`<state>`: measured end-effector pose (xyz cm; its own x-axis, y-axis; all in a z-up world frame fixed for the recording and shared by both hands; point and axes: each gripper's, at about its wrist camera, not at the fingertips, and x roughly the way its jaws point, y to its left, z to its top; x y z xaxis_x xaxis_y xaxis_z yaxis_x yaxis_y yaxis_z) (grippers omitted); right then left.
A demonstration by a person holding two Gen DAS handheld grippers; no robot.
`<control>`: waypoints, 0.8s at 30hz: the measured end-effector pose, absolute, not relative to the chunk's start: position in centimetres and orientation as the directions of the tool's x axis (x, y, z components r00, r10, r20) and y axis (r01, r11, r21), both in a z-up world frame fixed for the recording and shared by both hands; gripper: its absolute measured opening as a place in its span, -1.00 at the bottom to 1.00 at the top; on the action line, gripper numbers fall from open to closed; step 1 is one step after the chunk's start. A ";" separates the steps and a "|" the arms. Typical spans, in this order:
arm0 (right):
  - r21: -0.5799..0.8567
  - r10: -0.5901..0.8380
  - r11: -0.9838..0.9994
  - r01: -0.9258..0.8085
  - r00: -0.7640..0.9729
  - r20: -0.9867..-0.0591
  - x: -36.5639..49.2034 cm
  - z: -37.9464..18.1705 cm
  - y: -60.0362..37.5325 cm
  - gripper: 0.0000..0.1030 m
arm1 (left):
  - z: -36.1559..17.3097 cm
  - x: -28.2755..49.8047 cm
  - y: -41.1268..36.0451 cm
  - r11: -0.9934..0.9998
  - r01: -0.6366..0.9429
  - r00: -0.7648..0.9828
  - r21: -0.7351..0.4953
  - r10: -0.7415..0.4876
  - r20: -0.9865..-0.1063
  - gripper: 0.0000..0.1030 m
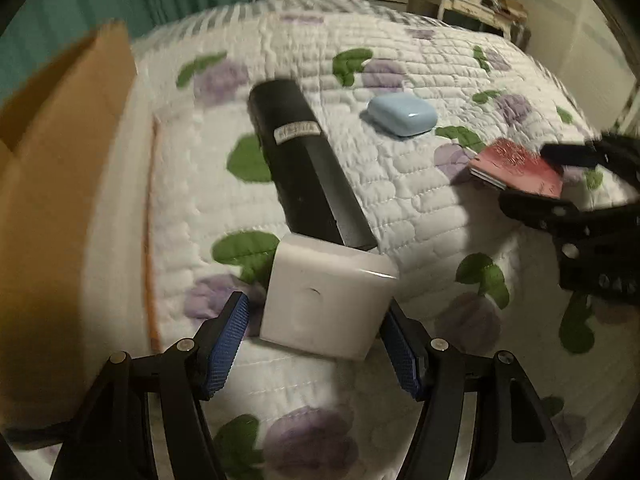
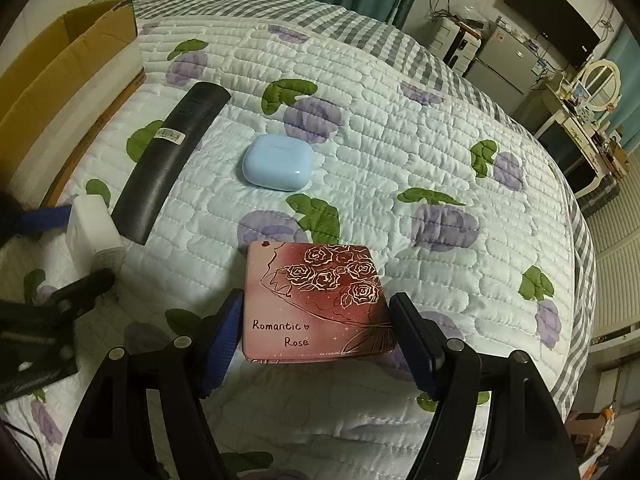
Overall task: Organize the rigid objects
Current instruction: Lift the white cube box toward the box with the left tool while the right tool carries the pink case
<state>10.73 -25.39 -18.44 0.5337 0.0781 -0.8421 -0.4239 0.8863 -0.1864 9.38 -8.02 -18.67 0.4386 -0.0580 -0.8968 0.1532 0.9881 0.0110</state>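
While both tools hang low over the bed, each has something between its jaws. Taking the pale blue earbud case in the middle of the quilt as the landmark, the left gripper is on the near-left side of it, its blue pads either side of a white square box. One pad seems to touch the box's right edge, while the other stands a little off the left face, so I cannot tell whether the jaws are clamped on it or merely around it. The box leans against the near end of a long black case, which lies on the quilt just left of the blue case and runs away toward the far left.

Nearer than the blue case and slightly right of it, the right gripper straddles a pink wallet printed with roses and the words "Romantic Rose". The pads look pressed to its two side edges, and from the left camera the wallet appears lifted at an angle off the quilt, so those jaws look clenched on it.

Further left of the blue case, beyond the black one, an open cardboard box sits at the bed's edge.
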 end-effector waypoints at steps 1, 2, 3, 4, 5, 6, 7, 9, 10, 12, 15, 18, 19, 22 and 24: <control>-0.184 0.081 0.886 -0.425 0.534 -0.841 10.7 -18.4 -25.4 0.41 | -18.8 9.6 -7.8 0.990 0.142 0.435 -0.003 -0.066 -0.898 0.32; -0.182 0.084 0.887 -0.425 0.534 -0.842 10.7 -18.4 -25.4 0.41 | -18.9 9.8 -7.9 0.990 0.143 0.436 -0.002 -0.065 -0.898 0.32; -0.179 0.086 0.887 -0.426 0.532 -0.842 10.8 -18.4 -25.5 0.41 | -18.8 9.9 -8.1 0.988 0.155 0.447 0.012 -0.059 -0.893 0.28; -0.177 0.087 0.887 -0.426 0.531 -0.843 10.8 -18.4 -25.5 0.41 | -18.7 9.9 -8.4 0.986 0.164 0.457 0.026 -0.052 -0.888 0.26; -0.177 0.087 0.887 -0.426 0.531 -0.843 10.8 -18.4 -25.5 0.41 | -18.5 9.9 -8.6 0.984 0.173 0.466 0.039 -0.047 -0.884 0.20; -0.177 0.088 0.887 -0.427 0.532 -0.842 10.8 -18.4 -25.5 0.40 | -18.3 9.8 -8.8 0.982 0.186 0.472 0.041 -0.053 -0.880 0.03; -0.180 0.088 0.886 -0.427 0.536 -0.840 10.7 -18.3 -25.5 0.40 | -18.1 9.6 -9.0 0.981 0.187 0.478 0.048 -0.049 -0.877 0.03; -0.185 0.090 0.887 -0.424 0.551 -0.830 10.4 -17.9 -25.5 0.40 | -17.9 9.3 -9.0 0.979 0.197 0.482 0.043 -0.059 -0.874 0.02; -0.188 0.092 0.888 -0.420 0.563 -0.821 10.1 -17.5 -25.6 0.40 | -17.8 9.3 -8.8 0.980 0.197 0.487 0.038 -0.064 -0.871 0.02; -0.192 0.094 0.892 -0.410 0.582 -0.807 9.6 -16.8 -25.7 0.39 | -17.0 8.7 -8.7 0.981 0.195 0.497 0.017 -0.084 -0.864 0.02; -0.187 0.106 0.899 -0.397 0.611 -0.785 8.4 -15.2 -25.8 0.38 | -15.2 7.8 -9.1 0.977 0.212 0.526 0.001 -0.113 -0.843 0.02; -0.240 0.062 0.908 -0.343 0.678 -0.732 7.0 -12.9 -25.7 -0.77 | -12.6 7.1 -9.1 0.972 0.236 0.565 -0.009 -0.145 -0.812 0.02; -0.266 0.024 0.913 -0.308 0.693 -0.720 6.8 -12.4 -25.8 -0.85 | -11.5 6.9 -9.1 0.969 0.246 0.582 -0.009 -0.155 -0.798 0.02; -0.163 0.077 0.934 -0.318 0.625 -0.776 6.9 -11.9 -26.4 -1.00 | -8.7 6.4 -8.6 0.964 0.264 0.622 -0.009 -0.177 -0.763 0.02; -0.221 0.024 0.924 -0.312 0.624 -0.781 6.8 -13.0 -26.0 -0.99 | -7.5 6.0 -7.9 0.963 0.270 0.630 -0.016 -0.190 -0.753 0.02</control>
